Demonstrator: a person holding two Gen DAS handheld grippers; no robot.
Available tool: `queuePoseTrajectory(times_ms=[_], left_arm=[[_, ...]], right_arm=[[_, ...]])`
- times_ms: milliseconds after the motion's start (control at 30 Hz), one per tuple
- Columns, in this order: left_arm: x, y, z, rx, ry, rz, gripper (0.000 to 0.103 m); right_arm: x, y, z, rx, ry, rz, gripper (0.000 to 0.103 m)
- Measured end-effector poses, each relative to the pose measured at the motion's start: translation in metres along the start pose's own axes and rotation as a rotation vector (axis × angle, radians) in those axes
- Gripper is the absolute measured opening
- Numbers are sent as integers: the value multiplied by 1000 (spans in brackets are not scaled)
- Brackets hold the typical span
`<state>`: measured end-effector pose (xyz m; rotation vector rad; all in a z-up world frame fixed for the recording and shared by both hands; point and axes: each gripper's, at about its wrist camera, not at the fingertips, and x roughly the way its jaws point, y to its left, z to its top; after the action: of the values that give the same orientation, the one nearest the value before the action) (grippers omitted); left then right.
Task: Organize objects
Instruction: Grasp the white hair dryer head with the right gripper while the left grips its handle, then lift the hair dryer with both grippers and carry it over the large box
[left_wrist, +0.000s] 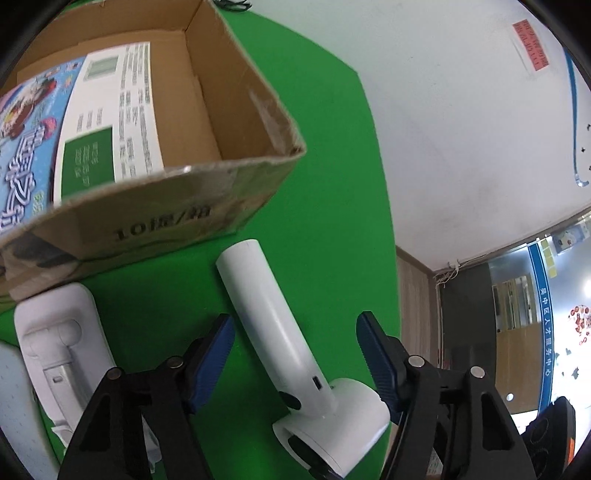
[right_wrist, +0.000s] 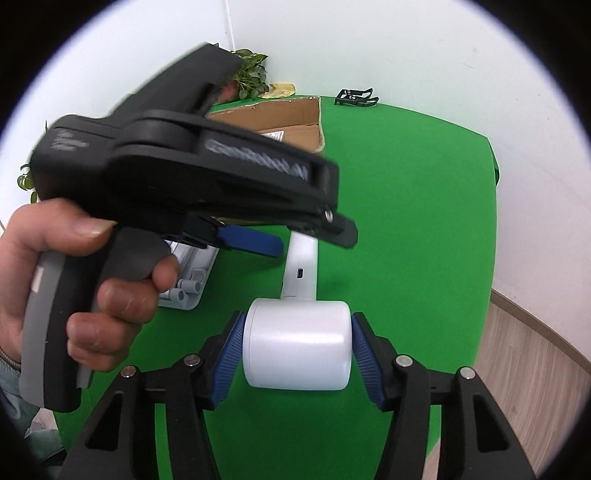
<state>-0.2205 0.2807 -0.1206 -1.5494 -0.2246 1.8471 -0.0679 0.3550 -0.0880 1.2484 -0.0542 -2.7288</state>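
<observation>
A white hair dryer lies on the green table. Its handle points toward the cardboard box, and its round head is nearest my right camera. My left gripper straddles the handle and is open, with green showing on both sides. In the right wrist view a hand holds that left gripper over the handle. My right gripper has its blue pads against the two flat ends of the head.
The box holds a printed blue and white packet. A white folding stand lies left of the dryer. A black clip-like part sits at the table's far edge, with a plant behind the box. The table ends on the right above wooden floor.
</observation>
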Motion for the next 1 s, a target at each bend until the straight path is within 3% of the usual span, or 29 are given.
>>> queuePoseTrajectory(times_ms=[133,267,500,733,1000], left_arm=[[7,1,3,-13,3,11,56],[8,0,4,0,-7,67,35],[-4,5,9,-8,-52,44,35],[-65,-23,21,78,-232,67,34],[-143,-36,73,140,-434,90,32]], right_arm=[[-5,4,-6,6,4,14,56],[-11,9,-12,3,4,4,57],[-21,11,-11,5,-20,5,56],[-48,29,4,-37,-145,-7,56],[-65,58,55,-155,-325,-23,56]])
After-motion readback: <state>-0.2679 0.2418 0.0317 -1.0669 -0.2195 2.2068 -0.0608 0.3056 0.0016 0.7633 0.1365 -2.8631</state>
